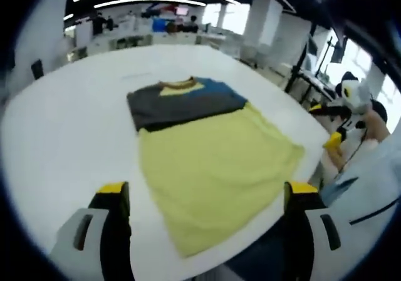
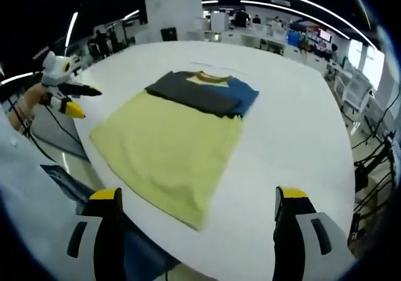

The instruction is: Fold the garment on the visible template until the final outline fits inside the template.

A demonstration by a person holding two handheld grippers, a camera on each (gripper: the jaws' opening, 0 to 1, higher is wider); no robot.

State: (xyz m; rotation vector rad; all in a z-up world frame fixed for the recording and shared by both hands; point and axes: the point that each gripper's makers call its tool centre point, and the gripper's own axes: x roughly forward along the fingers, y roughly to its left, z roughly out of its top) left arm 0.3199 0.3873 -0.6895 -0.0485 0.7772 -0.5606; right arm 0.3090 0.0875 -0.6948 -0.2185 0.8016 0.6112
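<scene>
A T-shirt (image 1: pixel 213 162) (image 2: pixel 169 143) lies flat on the round white table (image 1: pixel 62 124) (image 2: pixel 294 124). Its body is yellow, its top part dark grey and blue with a brown neck trim, and the hem points toward the near table edge. My left gripper (image 1: pixel 207 196) hovers open above the hem, holding nothing. It also shows in the right gripper view as a white tool with yellow tips (image 2: pixel 70 99) beside the table's left edge. My right gripper (image 2: pixel 197 199) is open over the near edge, empty, and appears off the table's right side (image 1: pixel 332 121).
A faint thin mark (image 1: pixel 138 76) (image 2: pixel 210 65) lies on the table beyond the collar. The person's light blue clothing (image 1: pixel 369 181) (image 2: pixel 25 187) stands against the near edge. Desks, a white pillar (image 2: pixel 172 9) and people are far behind; cables and stands (image 2: pixel 369 162) sit at right.
</scene>
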